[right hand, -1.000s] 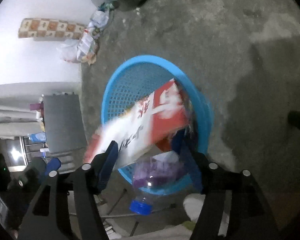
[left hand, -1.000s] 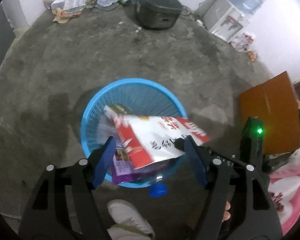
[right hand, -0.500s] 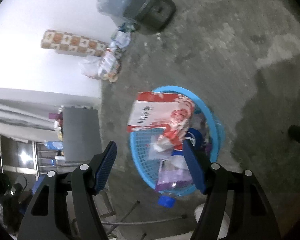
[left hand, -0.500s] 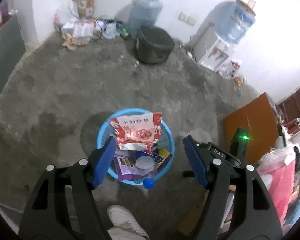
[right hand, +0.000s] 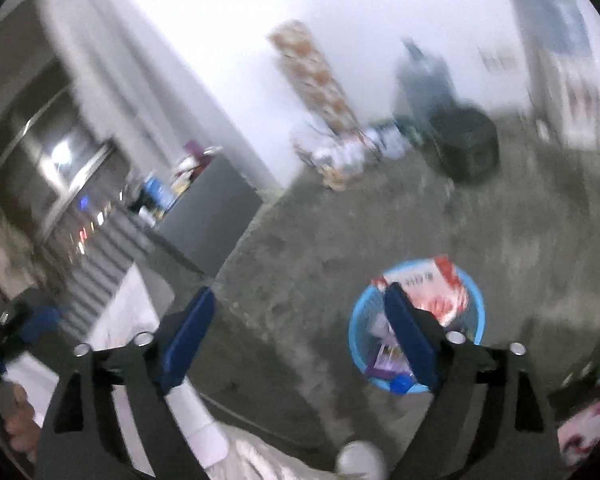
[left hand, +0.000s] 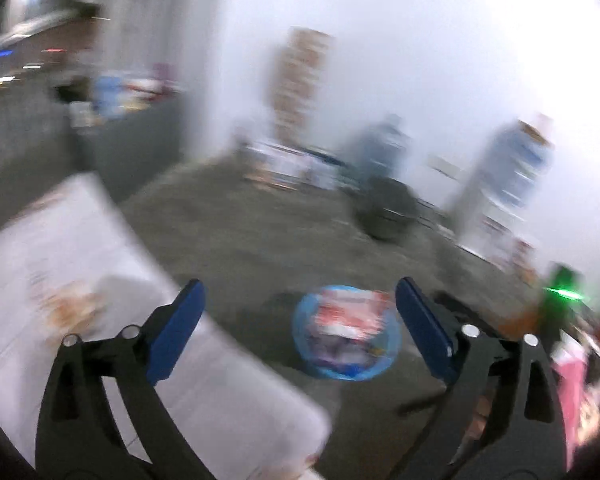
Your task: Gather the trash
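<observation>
Both grippers, left (left hand: 298, 326) and right (right hand: 298, 332), have just spread their fingers wide and empty, well above the floor; the red-white bag (right hand: 432, 286) sits proud of the full blue basket (right hand: 358, 328), so it may slide out.

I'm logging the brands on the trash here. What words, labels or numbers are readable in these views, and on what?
None can be read.
Red and white snack bag in the blue basket: dark characters, too blurred to read.
Purple wrapper: print blurred.
Water dispenser labels: blurred.
</observation>
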### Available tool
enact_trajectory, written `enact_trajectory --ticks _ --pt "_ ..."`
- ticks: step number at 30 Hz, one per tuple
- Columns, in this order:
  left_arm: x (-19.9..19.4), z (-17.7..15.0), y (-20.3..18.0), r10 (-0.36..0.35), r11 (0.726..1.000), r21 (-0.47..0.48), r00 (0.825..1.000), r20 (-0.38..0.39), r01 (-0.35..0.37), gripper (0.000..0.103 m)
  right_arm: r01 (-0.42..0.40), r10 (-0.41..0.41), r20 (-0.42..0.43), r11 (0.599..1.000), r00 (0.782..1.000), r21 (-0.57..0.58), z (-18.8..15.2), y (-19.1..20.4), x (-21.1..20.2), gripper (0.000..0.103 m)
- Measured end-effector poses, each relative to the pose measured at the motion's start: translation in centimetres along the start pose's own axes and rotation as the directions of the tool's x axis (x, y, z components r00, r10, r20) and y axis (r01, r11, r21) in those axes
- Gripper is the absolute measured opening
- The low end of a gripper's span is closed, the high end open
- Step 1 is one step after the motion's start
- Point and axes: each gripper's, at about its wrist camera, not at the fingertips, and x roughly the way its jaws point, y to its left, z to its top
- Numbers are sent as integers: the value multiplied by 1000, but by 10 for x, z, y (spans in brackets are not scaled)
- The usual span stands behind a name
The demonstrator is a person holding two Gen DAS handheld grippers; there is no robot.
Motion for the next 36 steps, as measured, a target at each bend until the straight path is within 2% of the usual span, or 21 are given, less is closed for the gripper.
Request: enact_trajectory --ticks 1,3,6,7,11,13,14,17,20,23,26,36 --pt "-15 -7 7 80 997 -27 996 32 -79 94 3 -2 17 998 1000 -57 -2 16 -10 92" --pt "-47 -25 20 178 984 -39 979 103 -175 94 6 2 42 983 999 -184 -10 49 -31 96" --pt "-78 -55 28 290 957 -24 946 144 -289 94 15 5 57 944 998 -329 -27 86 -58 97" --pt "-86 -63 32 308 951 -28 940 144 -308 94 22 0 59 927 998 -375 -35 98 -67 97" --pt "-116 -101 52 389 920 -88 919 64 -383 94 9 11 39 875 999 -483 -64 127 -86 97" --pt "-123 -119 63 431 895 -138 902 18 -424 94 -26 20 -18 848 1000 -529 -82 140 -89 97" --pt "-130 -132 69 458 874 -176 889 -11 -453 94 -35 13 -44 839 999 -543 -88 144 -88 97" --pt "-133 -152 82 490 842 -224 869 -65 -491 94 -48 -37 -125 789 991 -612 -112 159 -82 97" --pt "-131 -165 93 514 811 -238 846 -146 -534 94 1 -114 -130 753 985 -658 -128 160 -77 97" --pt "-134 -170 101 527 795 -257 835 -160 -550 94 51 -178 -114 723 977 -689 -135 164 -76 97" --pt "-132 -171 98 532 797 -238 832 -160 -555 94 97 -223 -90 703 971 -705 -135 161 -74 97" --pt "-114 -168 89 528 812 -171 827 -195 -559 94 151 -293 -94 711 952 -687 -129 145 -66 97"
